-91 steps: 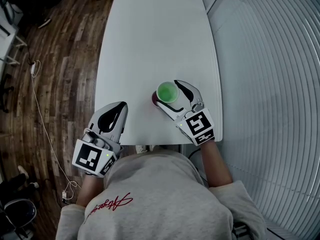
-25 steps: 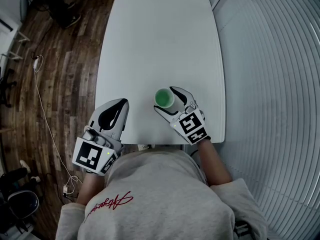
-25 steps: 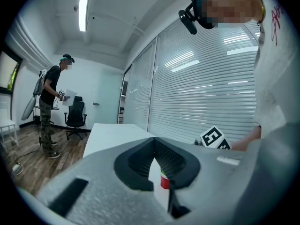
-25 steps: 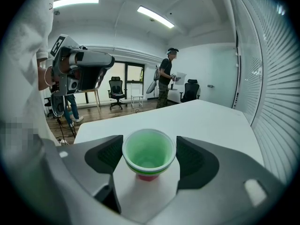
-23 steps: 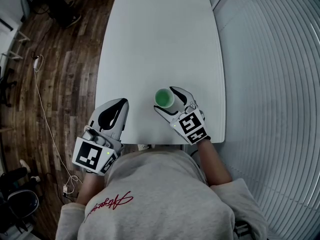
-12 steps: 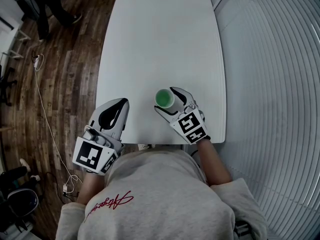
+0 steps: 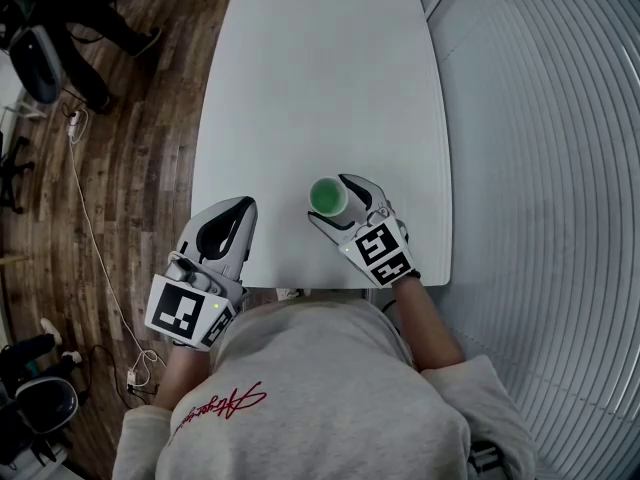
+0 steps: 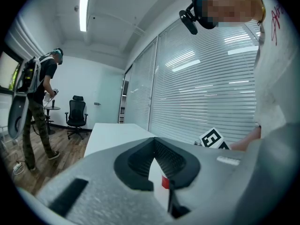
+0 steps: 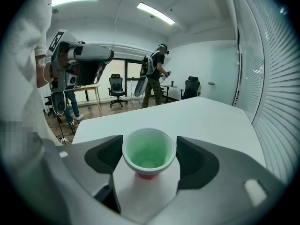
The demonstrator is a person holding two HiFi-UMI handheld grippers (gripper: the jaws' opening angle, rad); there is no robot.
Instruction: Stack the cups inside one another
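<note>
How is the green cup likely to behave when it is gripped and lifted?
The green cup looks thin-walled, so it probably flexes under a hard squeeze. It is empty, likely very light. Nested in the red cup, both may lift together.

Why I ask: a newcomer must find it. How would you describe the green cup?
On the long white table, look near the person's edge. The green cup stands between the right gripper's jaws, nested in a red cup; nothing else there is green.
</note>
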